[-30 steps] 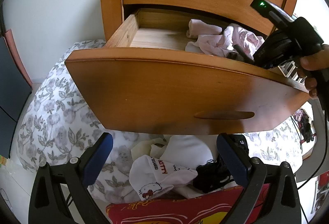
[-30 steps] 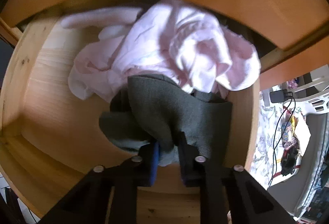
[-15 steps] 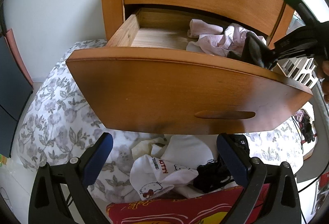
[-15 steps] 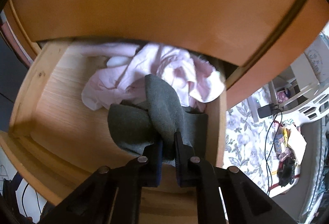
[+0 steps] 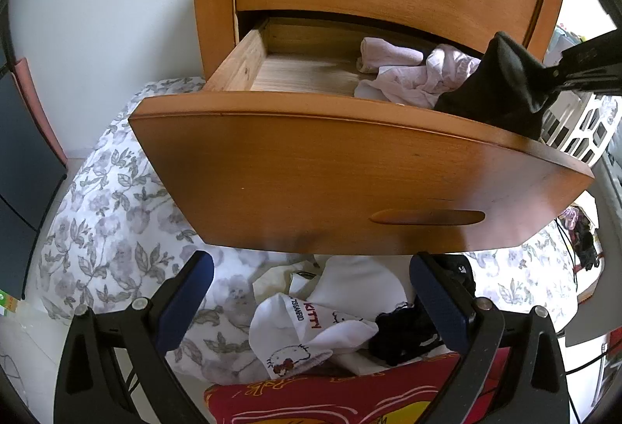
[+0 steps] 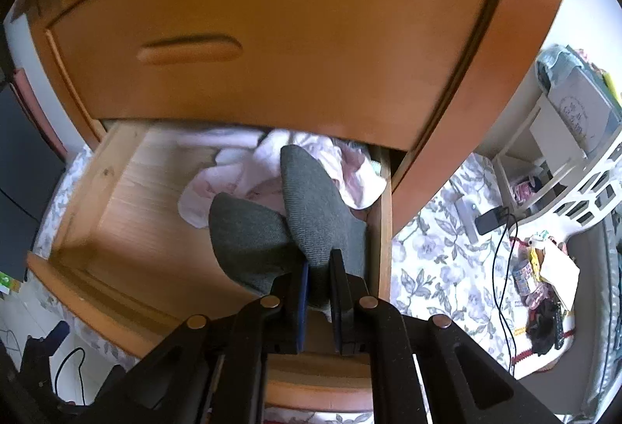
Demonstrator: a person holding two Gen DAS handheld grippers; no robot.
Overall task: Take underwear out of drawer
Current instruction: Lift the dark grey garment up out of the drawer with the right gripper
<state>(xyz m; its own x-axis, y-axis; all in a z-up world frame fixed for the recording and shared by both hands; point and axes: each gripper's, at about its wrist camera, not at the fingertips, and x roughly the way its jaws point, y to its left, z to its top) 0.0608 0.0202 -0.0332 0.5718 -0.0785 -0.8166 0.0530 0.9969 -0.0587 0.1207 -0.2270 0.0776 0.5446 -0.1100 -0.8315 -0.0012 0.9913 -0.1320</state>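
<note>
Since a second ago the right gripper (image 6: 318, 282) has come up and back out of the open drawer (image 5: 350, 167), and its jaws closed in a bit more on the way, so they're now pinched nearly shut on a fold of the dark grey underwear (image 6: 295, 225). That piece used to sit low on the drawer floor; now it's lifted, hanging over the drawer's right front corner, though from the right wrist view its lower edge looks like it's still inside, hard to say for sure. Pink clothes (image 5: 420, 78) are still bunched at the back right of the drawer, right behind it. Left gripper (image 5: 311, 292) hasn't budged, jaws wide apart and holding nothing, hovering below the drawer front over a white printed garment (image 5: 307, 338), some black fabric (image 5: 404, 334) and a floral sheet (image 5: 116, 222). A closed upper drawer (image 6: 272, 47) overhangs the back of the open one.
</note>
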